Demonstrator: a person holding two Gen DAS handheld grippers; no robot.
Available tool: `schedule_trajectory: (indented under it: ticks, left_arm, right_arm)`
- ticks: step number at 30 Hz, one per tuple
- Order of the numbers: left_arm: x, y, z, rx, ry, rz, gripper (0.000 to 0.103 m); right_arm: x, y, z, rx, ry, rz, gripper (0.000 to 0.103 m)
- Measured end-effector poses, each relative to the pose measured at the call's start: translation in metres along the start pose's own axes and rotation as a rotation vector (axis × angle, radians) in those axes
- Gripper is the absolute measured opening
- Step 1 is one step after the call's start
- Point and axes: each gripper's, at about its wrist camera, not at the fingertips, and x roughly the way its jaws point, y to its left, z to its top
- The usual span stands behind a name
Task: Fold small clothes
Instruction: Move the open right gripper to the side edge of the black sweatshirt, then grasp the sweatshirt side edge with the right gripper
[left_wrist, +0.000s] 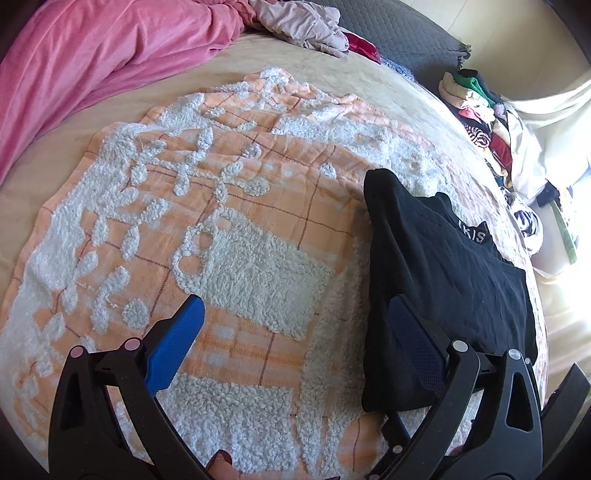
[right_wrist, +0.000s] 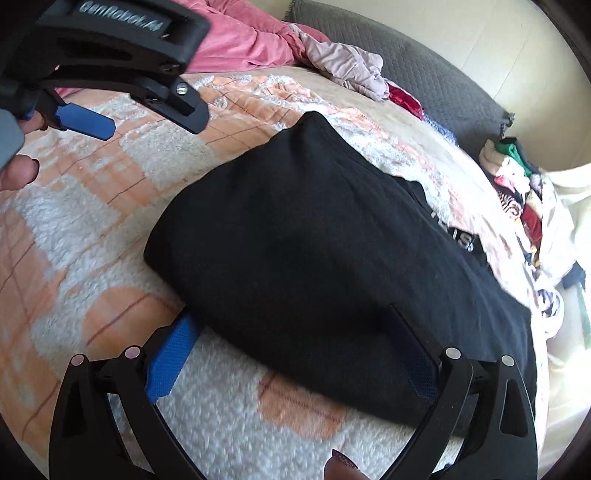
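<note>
A black garment (left_wrist: 439, 280) lies folded on an orange-and-white tufted blanket (left_wrist: 229, 206) on the bed; white letters show on its far band. It fills the middle of the right wrist view (right_wrist: 314, 258). My left gripper (left_wrist: 295, 325) is open and empty, its right finger over the garment's left edge. It also shows in the right wrist view (right_wrist: 88, 118), hovering left of the garment. My right gripper (right_wrist: 291, 339) is open, its fingers spread at the garment's near edge, holding nothing.
A pink duvet (left_wrist: 92, 62) and a crumpled pale garment (left_wrist: 303, 26) lie at the far side of the bed. A grey cushion (right_wrist: 424, 70) sits behind. A pile of mixed clothes (left_wrist: 480, 118) is stacked at the right edge of the bed.
</note>
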Motion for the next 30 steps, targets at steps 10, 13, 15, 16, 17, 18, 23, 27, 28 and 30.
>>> schedule_trajectory:
  ticks: [10, 13, 15, 16, 17, 18, 23, 27, 28, 30]
  left_arm:
    - [0.02, -0.011, 0.024, -0.042, 0.054, -0.086, 0.094]
    - [0.027, -0.021, 0.032, -0.042, 0.082, -0.129, 0.094]
    - [0.031, -0.03, 0.037, -0.034, 0.098, -0.154, 0.094]
    - [0.034, -0.035, 0.04, -0.029, 0.106, -0.164, 0.094]
    - [0.037, -0.04, 0.042, -0.023, 0.115, -0.176, 0.094]
    - [0.04, -0.046, 0.045, -0.017, 0.128, -0.191, 0.094]
    - [0.058, -0.072, 0.053, 0.013, 0.201, -0.272, 0.094]
    - [0.068, -0.085, 0.054, 0.003, 0.212, -0.301, 0.085]
    - [0.07, -0.087, 0.054, -0.008, 0.217, -0.32, 0.069]
    - [0.072, -0.094, 0.053, -0.015, 0.222, -0.33, 0.047]
  right_arm:
    - [0.001, 0.0, 0.007, -0.066, -0.107, -0.076, 0.055]
    - [-0.009, -0.009, 0.003, -0.04, -0.15, -0.056, 0.024]
    - [-0.017, -0.017, 0.0, -0.011, -0.183, -0.031, 0.013]
    - [-0.021, -0.02, -0.001, 0.001, -0.197, -0.031, 0.012]
    - [-0.024, -0.024, -0.002, 0.011, -0.213, -0.032, 0.012]
    - [-0.027, -0.026, -0.003, 0.017, -0.226, -0.032, 0.012]
    - [-0.039, -0.037, -0.008, 0.032, -0.27, -0.024, 0.011]
    - [-0.049, -0.046, -0.012, 0.08, -0.289, -0.019, 0.011]
    - [-0.05, -0.048, -0.012, 0.086, -0.294, -0.021, 0.011]
    - [-0.054, -0.051, -0.015, 0.095, -0.304, -0.027, 0.01]
